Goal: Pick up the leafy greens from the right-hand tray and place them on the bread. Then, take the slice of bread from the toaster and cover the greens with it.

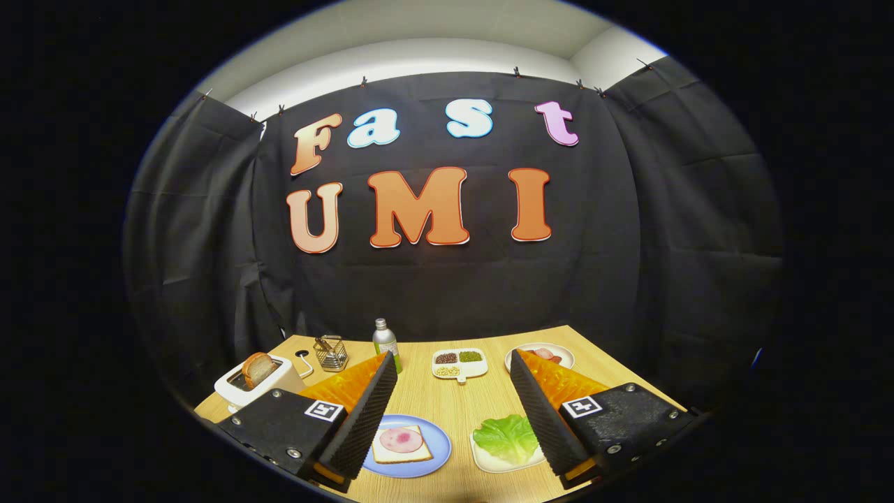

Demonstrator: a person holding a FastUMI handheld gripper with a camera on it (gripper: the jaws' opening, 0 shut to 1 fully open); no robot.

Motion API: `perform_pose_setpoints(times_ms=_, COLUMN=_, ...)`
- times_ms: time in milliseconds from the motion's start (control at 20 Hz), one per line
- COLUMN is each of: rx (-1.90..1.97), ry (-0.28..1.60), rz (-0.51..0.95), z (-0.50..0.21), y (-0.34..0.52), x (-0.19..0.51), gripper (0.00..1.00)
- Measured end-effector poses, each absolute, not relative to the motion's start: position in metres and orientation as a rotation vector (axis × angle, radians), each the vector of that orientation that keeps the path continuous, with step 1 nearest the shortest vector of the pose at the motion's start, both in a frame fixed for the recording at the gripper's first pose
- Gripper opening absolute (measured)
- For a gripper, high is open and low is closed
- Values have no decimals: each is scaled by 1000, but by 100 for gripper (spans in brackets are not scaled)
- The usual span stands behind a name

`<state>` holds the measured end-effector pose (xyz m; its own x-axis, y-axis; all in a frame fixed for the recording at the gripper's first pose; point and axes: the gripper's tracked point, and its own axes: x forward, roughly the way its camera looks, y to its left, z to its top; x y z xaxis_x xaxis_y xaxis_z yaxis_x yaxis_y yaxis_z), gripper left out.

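- Closest to me are my own jaws, spread wide with nothing in them, hovering over the light wooden desk (461,412).
- Between the fingers (363,412) sits the round blue plate (436,457) with a slice of white bread (401,445), a pink round of ham on top.
- Just beside it, the crinkly green lettuce leaf (506,436) lies untouched on its small white tray (489,462), by my right finger.
- The toasted bread slice (258,368) is sticking out of the white toaster (255,384), beyond my left finger.
- So basically nothing's done yet: greens first, then the toast lid.
- Background clutter: metal bottle (383,340), wire basket (331,352), divided seed dish (459,363).
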<state>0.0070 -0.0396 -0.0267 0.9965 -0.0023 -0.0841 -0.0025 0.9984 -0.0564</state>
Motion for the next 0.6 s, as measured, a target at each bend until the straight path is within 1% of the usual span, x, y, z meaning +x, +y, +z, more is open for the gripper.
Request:
perform_pose_setpoints(times_ms=250, rx=-64, ry=105, rz=-4, z=-44, y=-50, x=15, gripper=98)
perform_pose_setpoints(times_ms=600, rx=-124, ry=192, rz=-17, z=-106, y=-85, x=41, gripper=98)
